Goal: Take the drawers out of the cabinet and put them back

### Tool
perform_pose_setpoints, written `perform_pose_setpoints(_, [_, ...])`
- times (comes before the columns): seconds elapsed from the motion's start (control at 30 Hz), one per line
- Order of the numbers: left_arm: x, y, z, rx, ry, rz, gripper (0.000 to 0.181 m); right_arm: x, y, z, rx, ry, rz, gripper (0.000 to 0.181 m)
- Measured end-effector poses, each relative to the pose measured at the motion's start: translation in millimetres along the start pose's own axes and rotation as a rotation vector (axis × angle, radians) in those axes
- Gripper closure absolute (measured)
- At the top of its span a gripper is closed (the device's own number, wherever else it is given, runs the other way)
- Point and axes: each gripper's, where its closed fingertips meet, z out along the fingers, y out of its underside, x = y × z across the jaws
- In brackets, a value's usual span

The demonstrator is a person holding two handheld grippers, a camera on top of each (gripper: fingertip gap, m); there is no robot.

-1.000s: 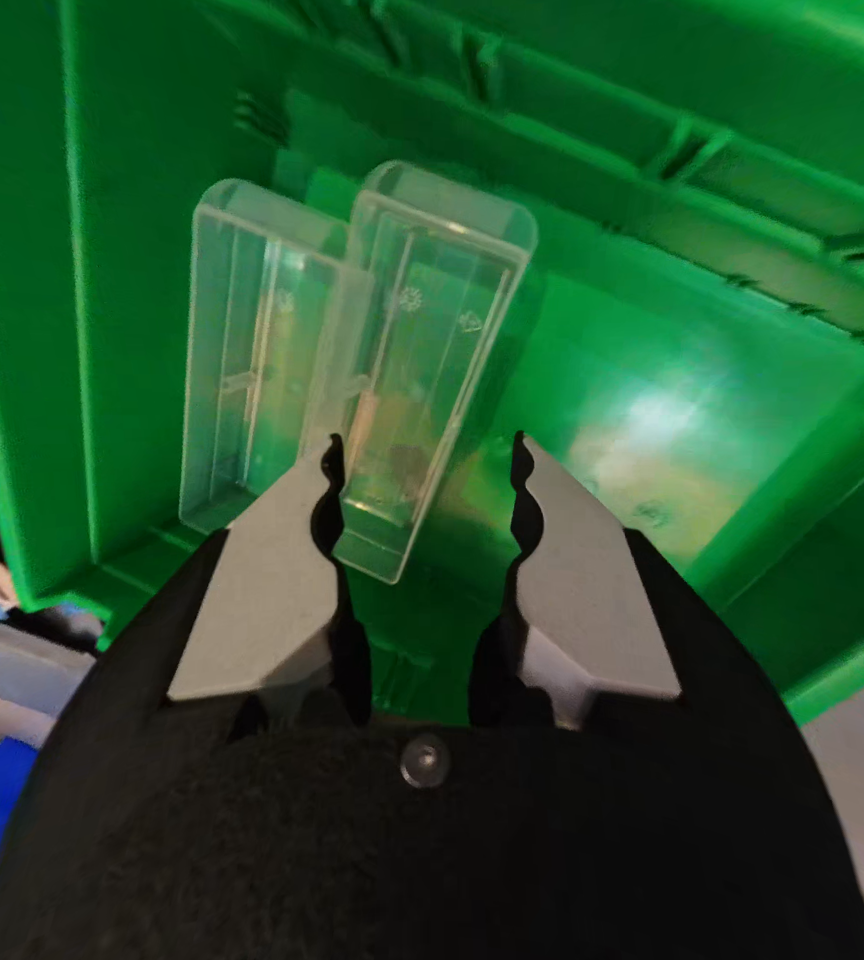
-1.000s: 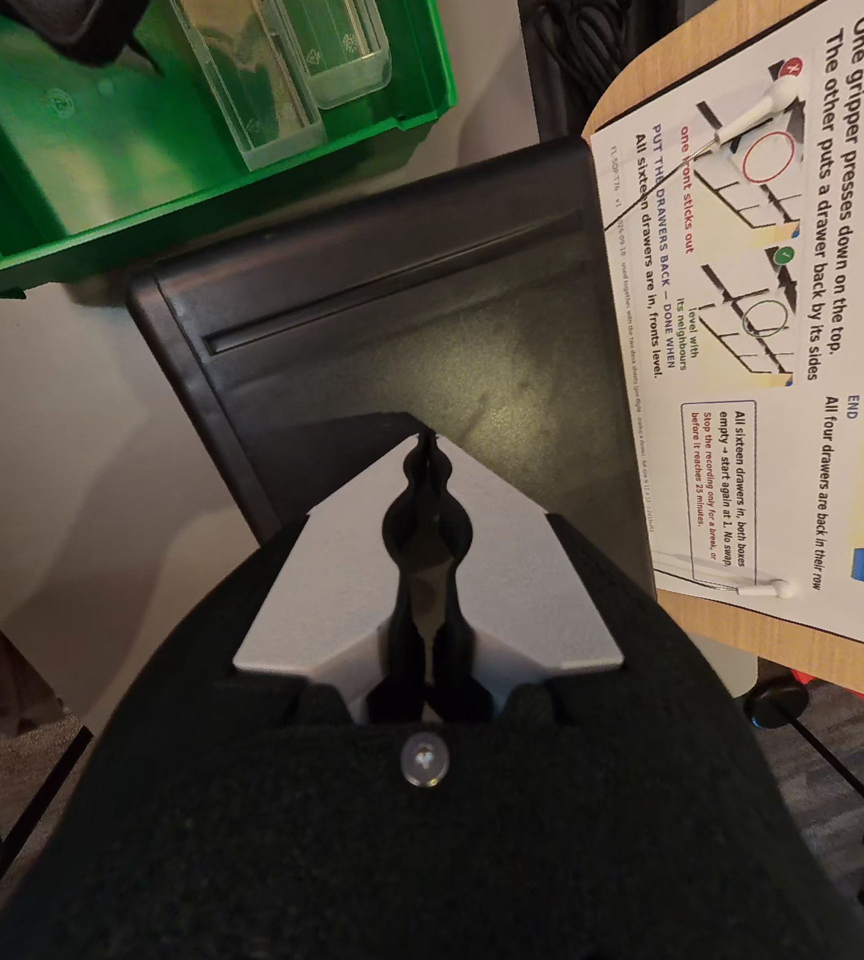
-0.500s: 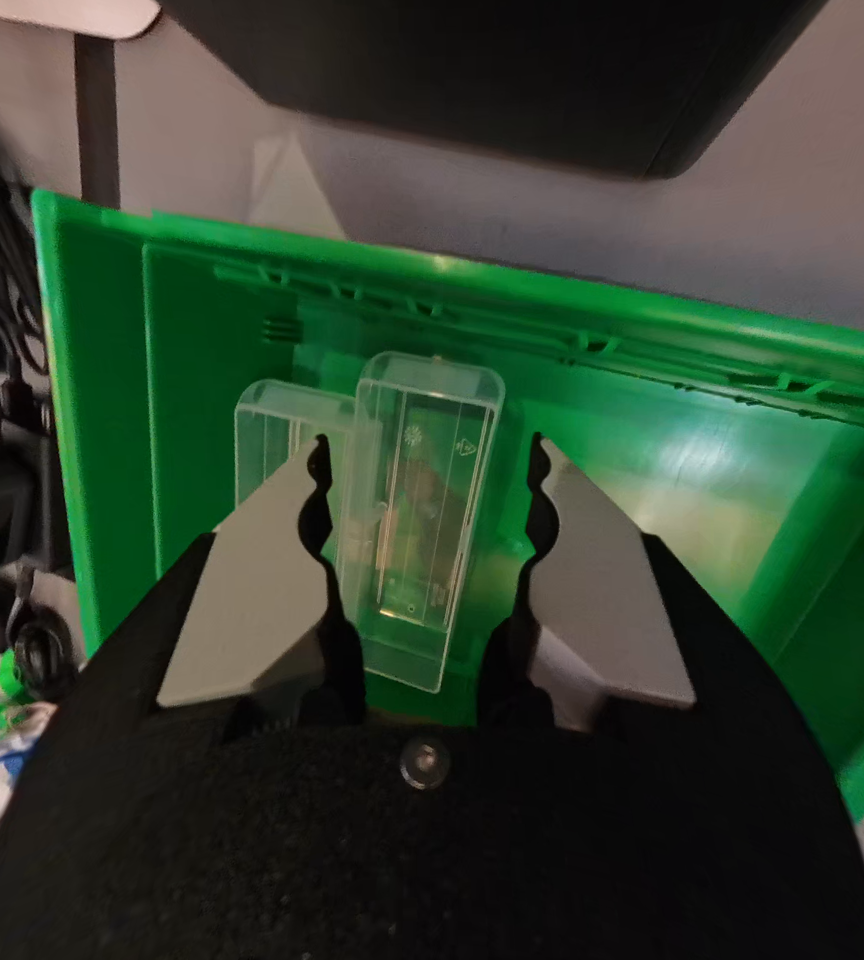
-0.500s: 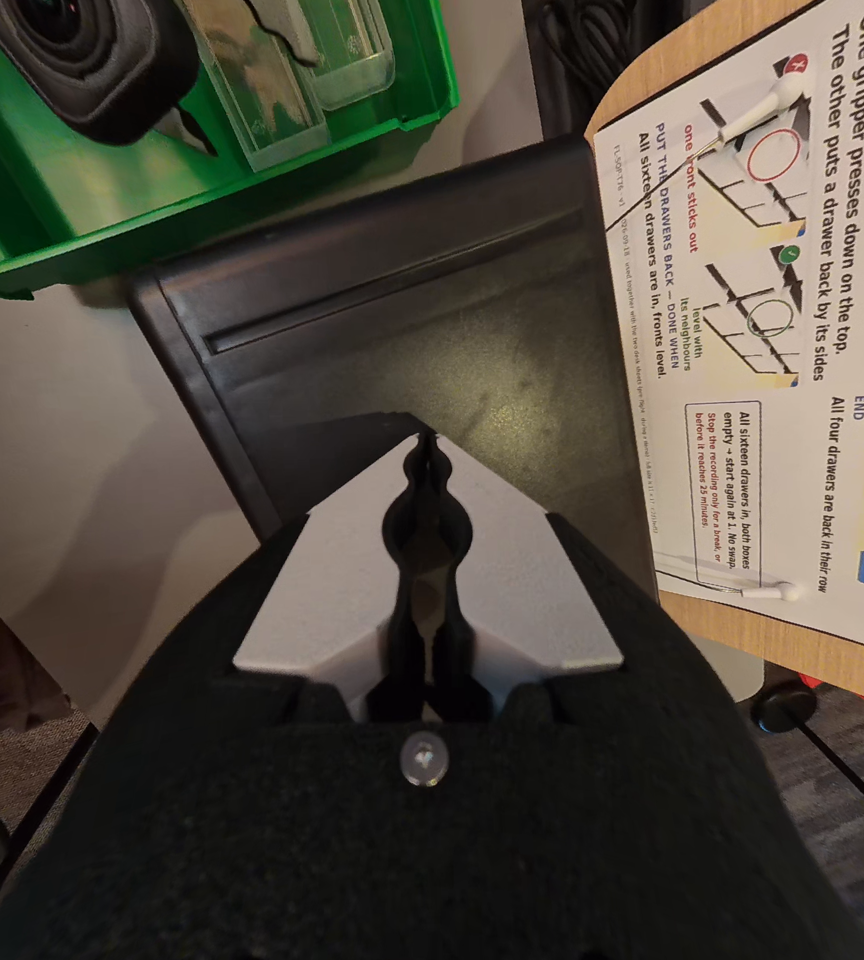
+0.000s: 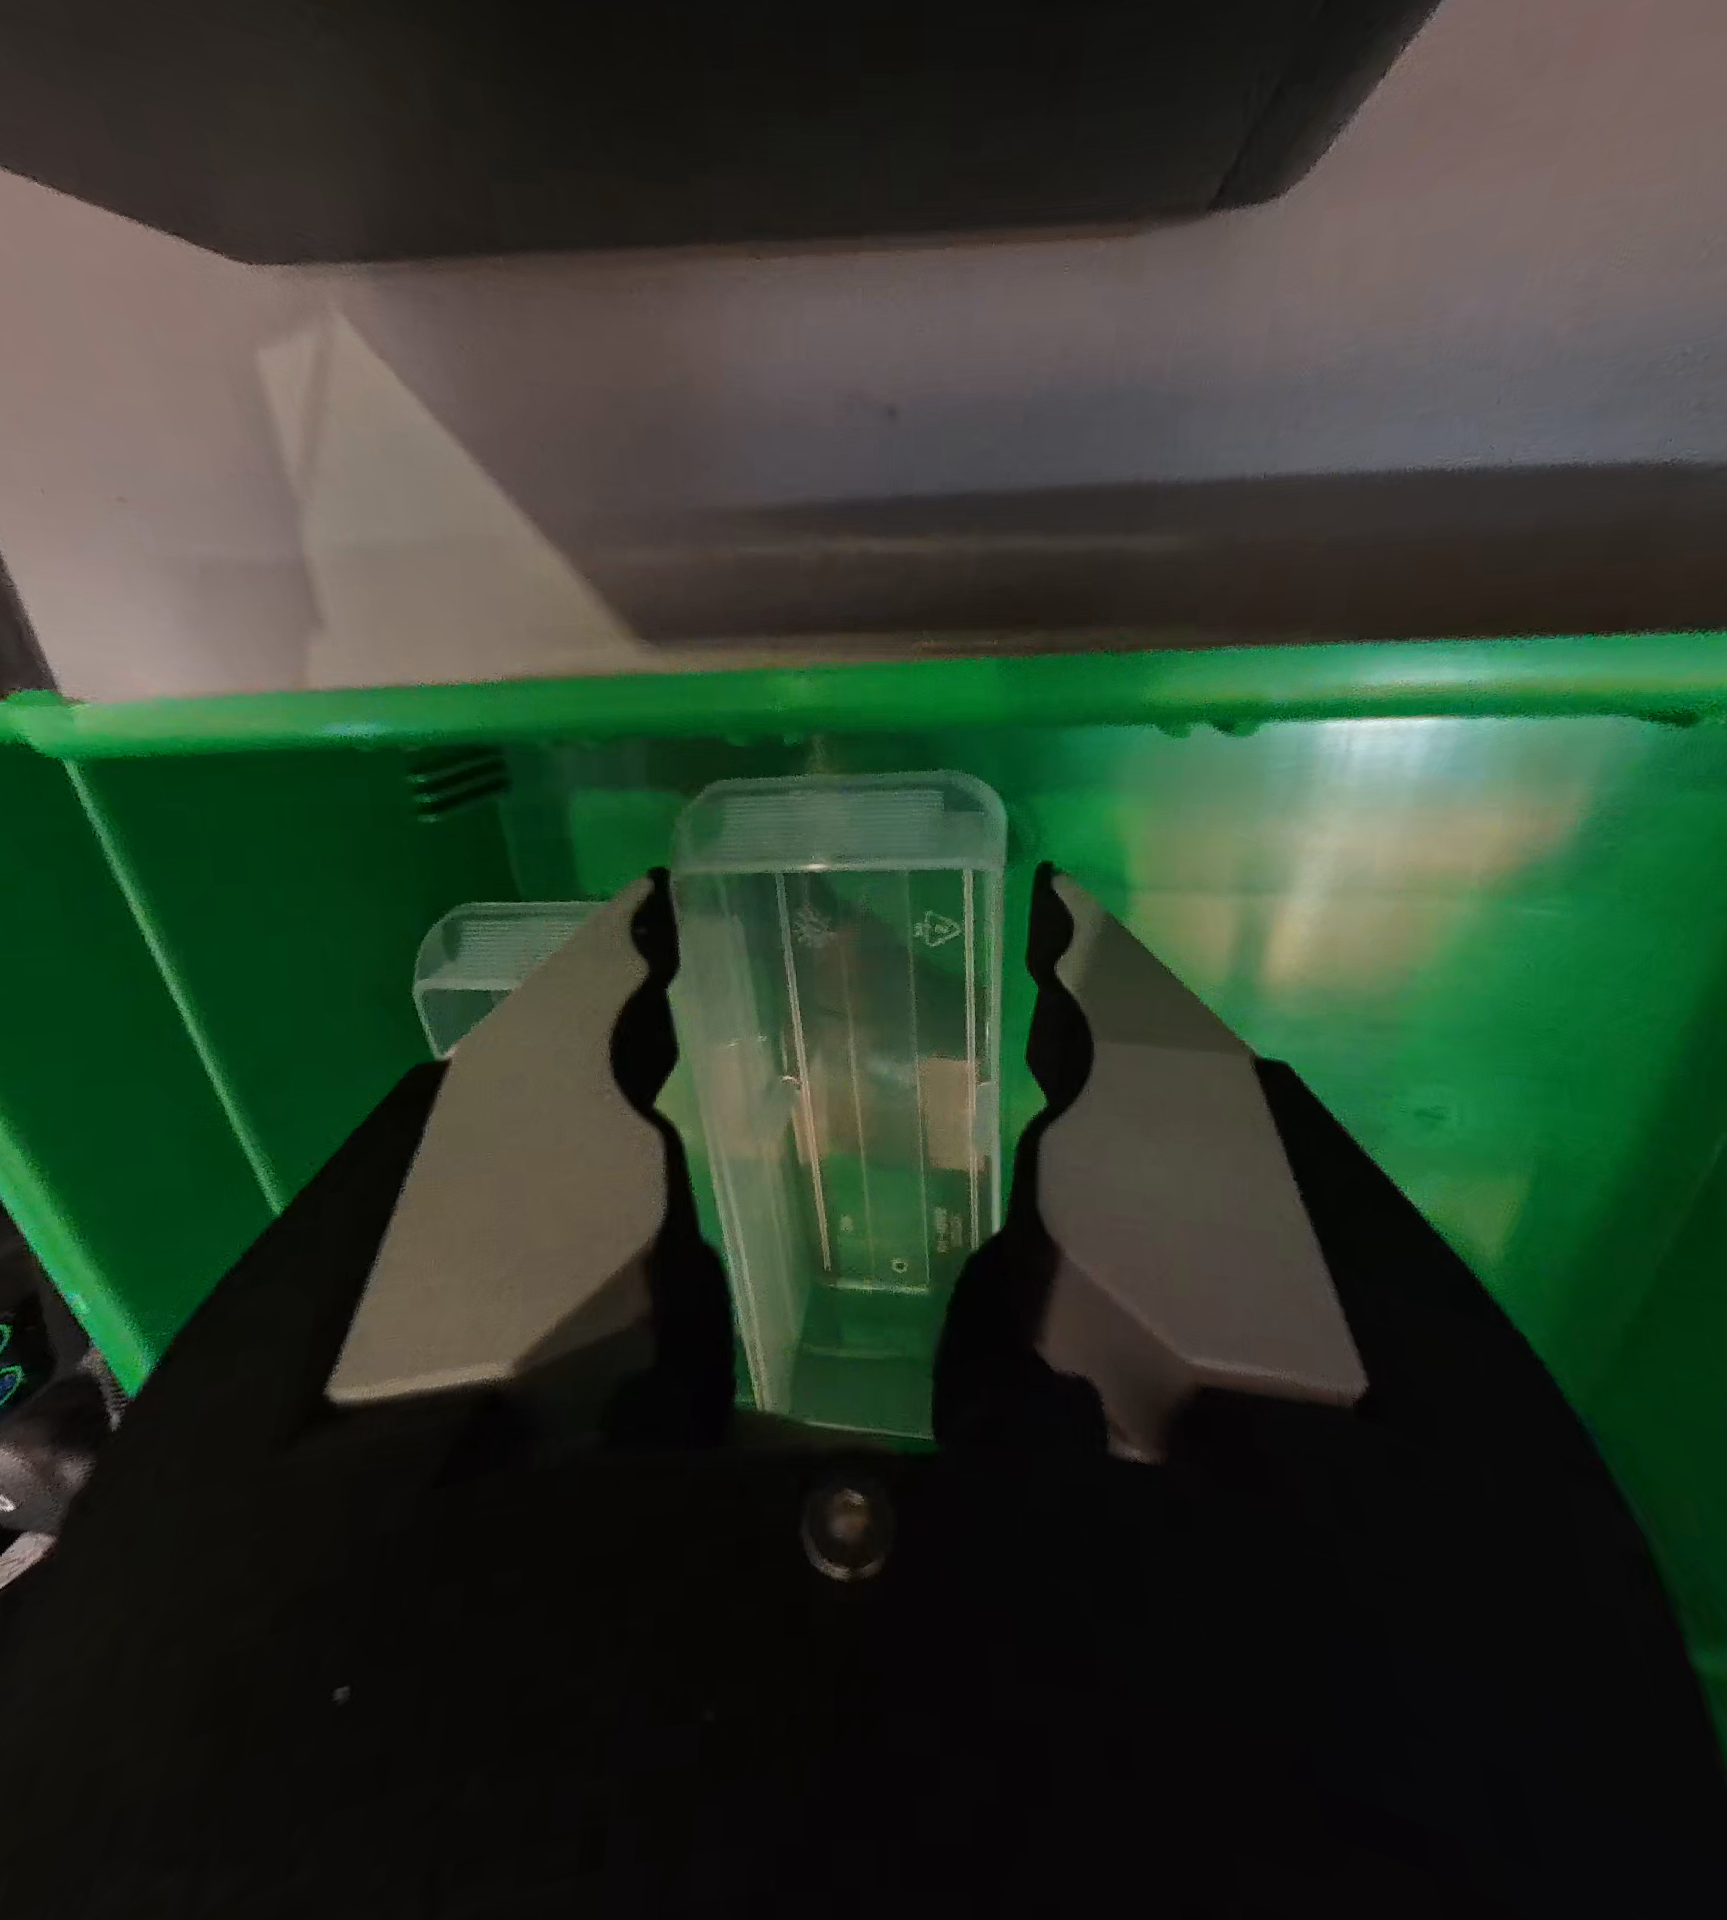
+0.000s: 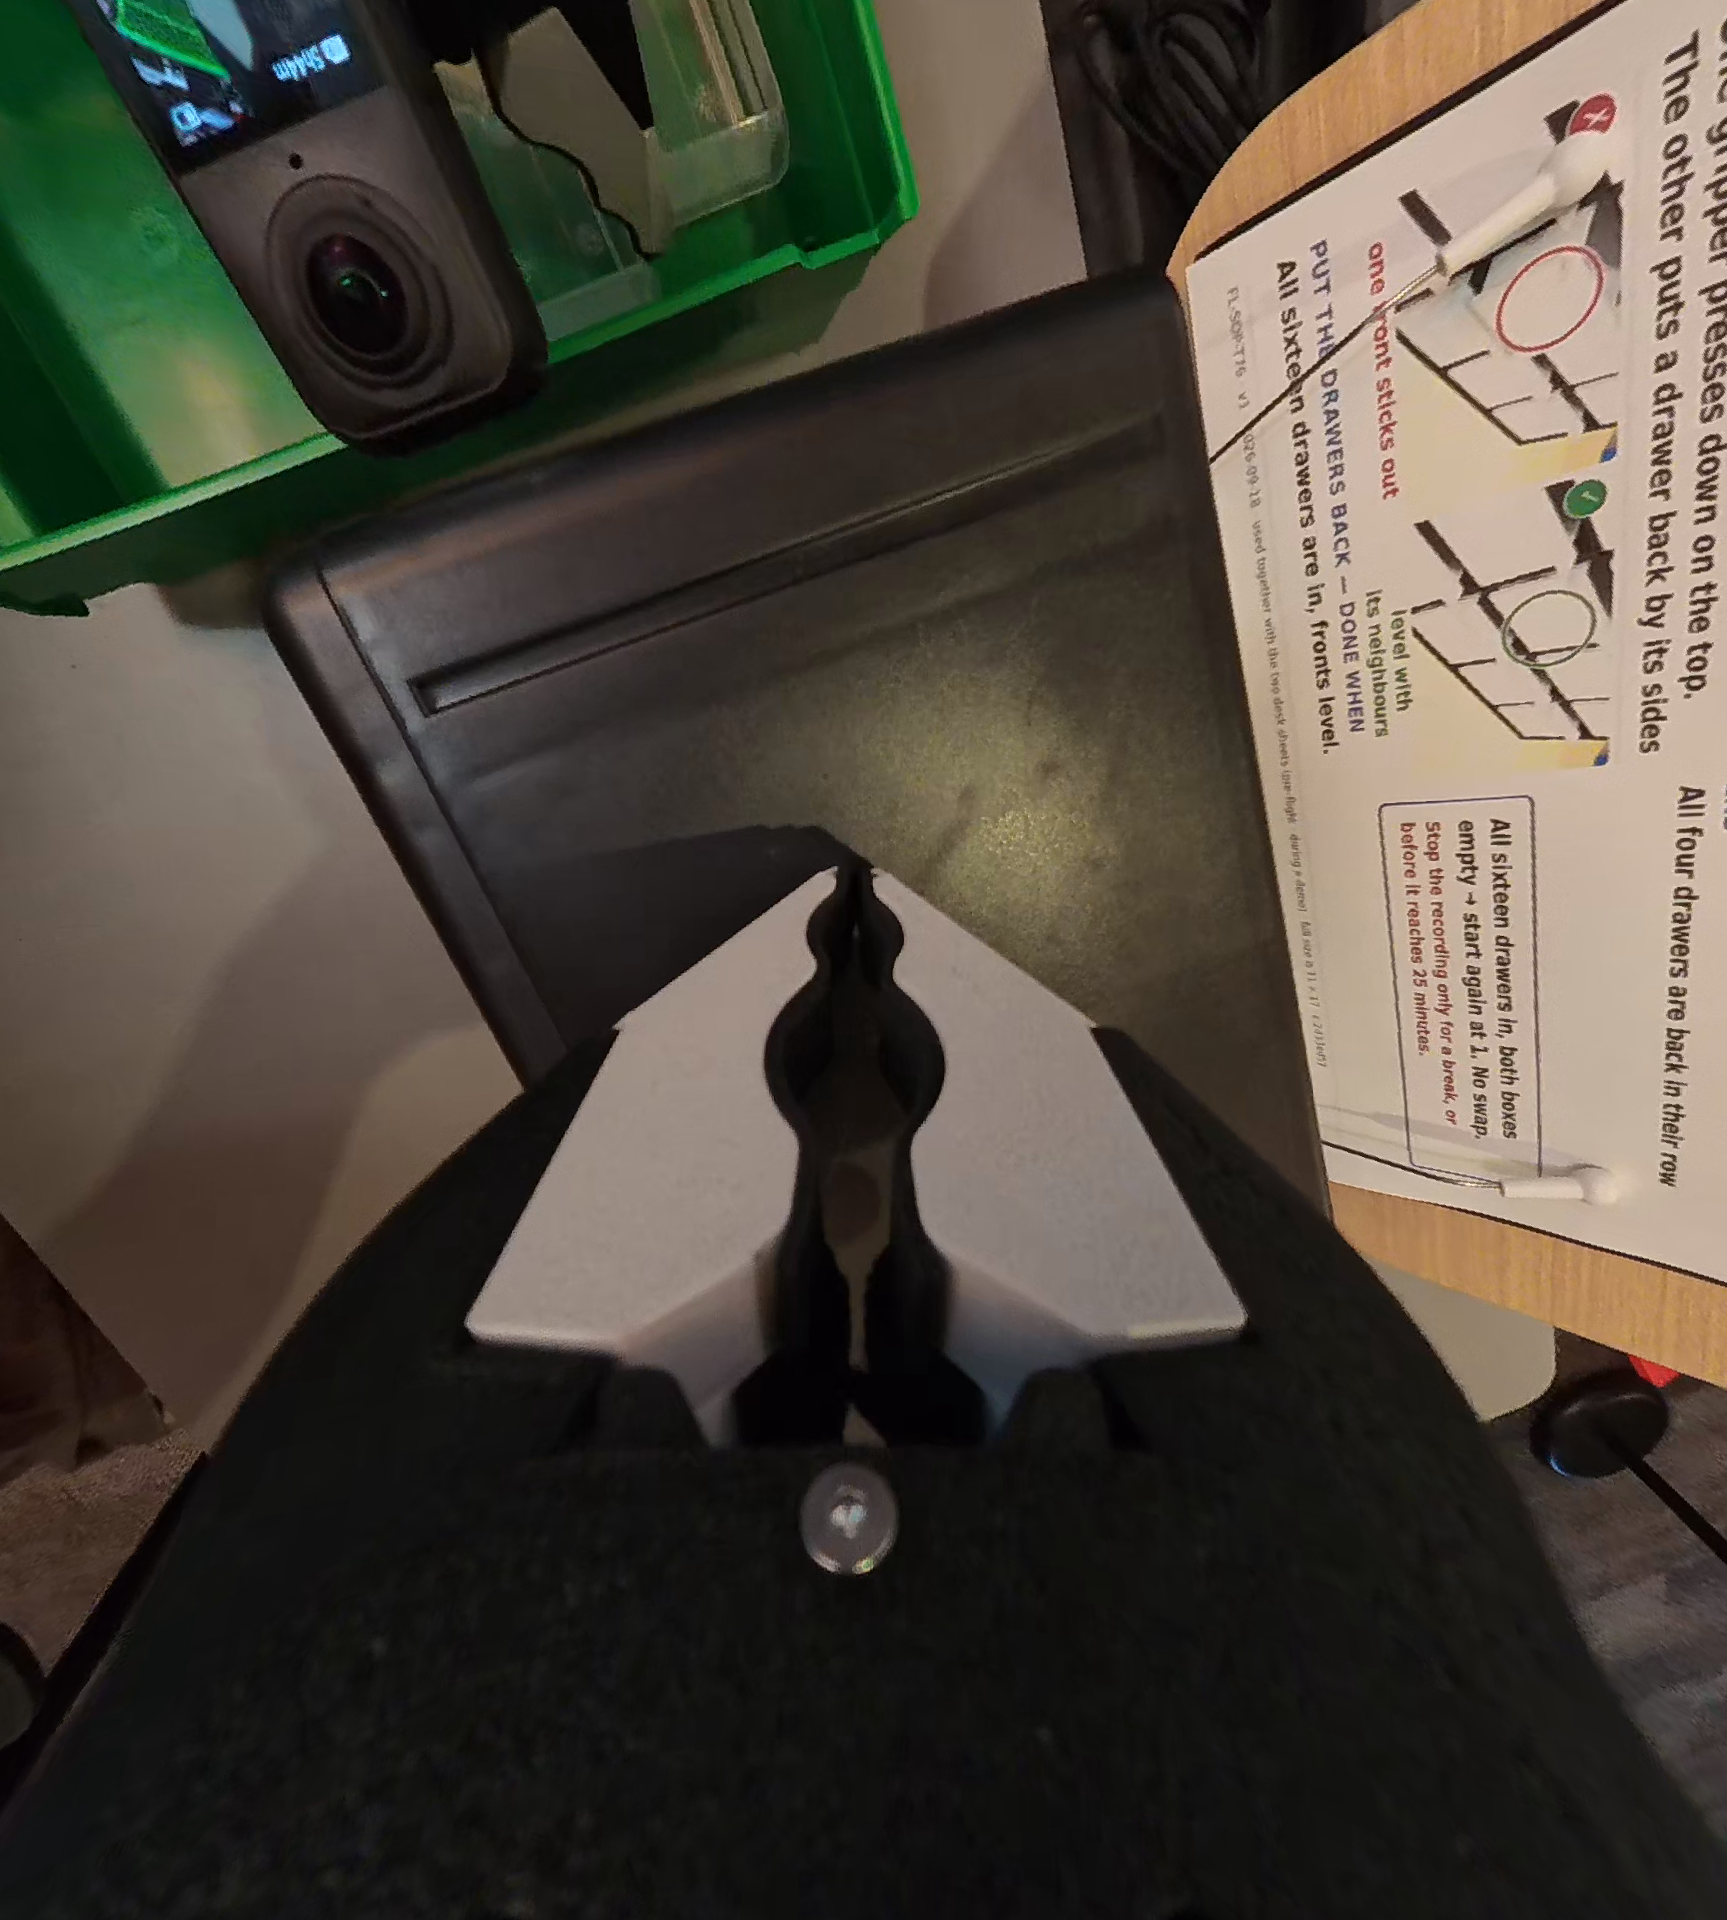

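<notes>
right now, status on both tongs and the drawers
Left tongs open, straddling clear drawer in green bin. Right tongs shut, empty, over black cabinet. Second drawer just left.

This looks like an office or lab room set up for recording handling trials. A pale table (image 6: 111,883) carries a green plastic bin (image 6: 59,416) and a black cabinet (image 6: 838,644), and a printed instruction sheet (image 6: 1461,623) with diagrams lies on a wood-topped surface (image 6: 1513,1278) beside them. Grey carpet (image 6: 1669,1579), a black chair caster (image 6: 1597,1423) and bundled cables (image 6: 1139,104) behind the table fit a workplace rather than a home.
</notes>
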Motion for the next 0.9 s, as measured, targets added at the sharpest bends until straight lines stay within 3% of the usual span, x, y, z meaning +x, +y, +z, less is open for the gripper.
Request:
perform_pose_setpoints(0.27, [21.5, 7.6, -14.9, 0.052, 0.026, 0.017, 0.121, -0.1, 0.1, 0.1, 0.004, -0.018, 0.007, 0.181])
perform_pose_setpoints(0.57, [48.5, -15.6, -116.5, 0.130, -0.139, 0.183, 0.120, 0.0, 0.2, 0.0, -0.028, 0.017, -0.008, 0.181])
perform_pose_setpoints(0.73, [106.2, -79.5, -159.4, 0.171, -0.201, 0.452, 0.121, 0.0, 0.4, 0.1, -0.035, 0.019, -0.005, 0.181])
perform_pose_setpoints(0.9, [201.1, -161.7, -133.3, 0.206, -0.096, 0.809, 0.121, -0.1, 0.4, 0.1, -0.041, 0.000, -0.007, 0.181])
